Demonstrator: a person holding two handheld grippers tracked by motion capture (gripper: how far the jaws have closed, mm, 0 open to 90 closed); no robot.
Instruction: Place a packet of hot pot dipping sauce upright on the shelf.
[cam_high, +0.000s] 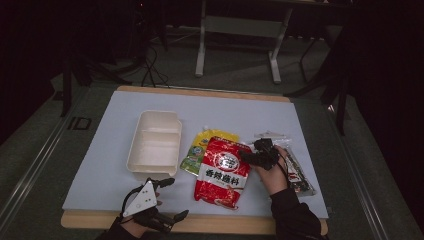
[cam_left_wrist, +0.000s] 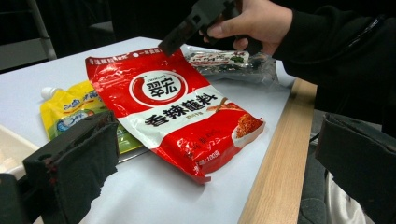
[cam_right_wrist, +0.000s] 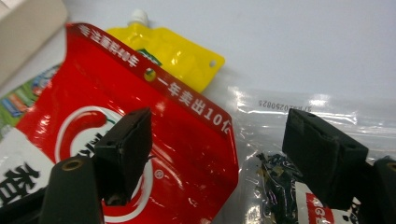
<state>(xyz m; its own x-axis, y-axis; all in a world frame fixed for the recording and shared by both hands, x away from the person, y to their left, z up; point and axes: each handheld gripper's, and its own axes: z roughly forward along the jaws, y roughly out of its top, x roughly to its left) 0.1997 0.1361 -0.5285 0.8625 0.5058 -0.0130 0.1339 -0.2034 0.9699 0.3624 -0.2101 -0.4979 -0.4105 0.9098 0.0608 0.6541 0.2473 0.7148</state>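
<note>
Placement matters most here — your right tool (cam_high: 257, 156) hangs with its jaws wide apart and nothing between them, straddling the upper right corner of the red pouch (cam_high: 223, 171), which lies flat near the middle of the worktop (cam_high: 100, 165), towards its front edge. In the right gripper view one jaw sits over the red film and the other over the clear packet (cam_right_wrist: 299, 121) beside it, so I judge that closing now would risk catching both. Shift inward until both jaws bracket the red edge alone, then come down low, because a flat pouch gives little to bite on. The yellow spouted pouch (cam_high: 202, 150) is tucked under the red one's left side and may drag along — lift slowly. Your left tool (cam_high: 157, 200) waits at the front edge of the worktop, jaws spread and empty, just in front of the white tray (cam_high: 155, 142); it could pin the yellow pouch if needed.
</note>
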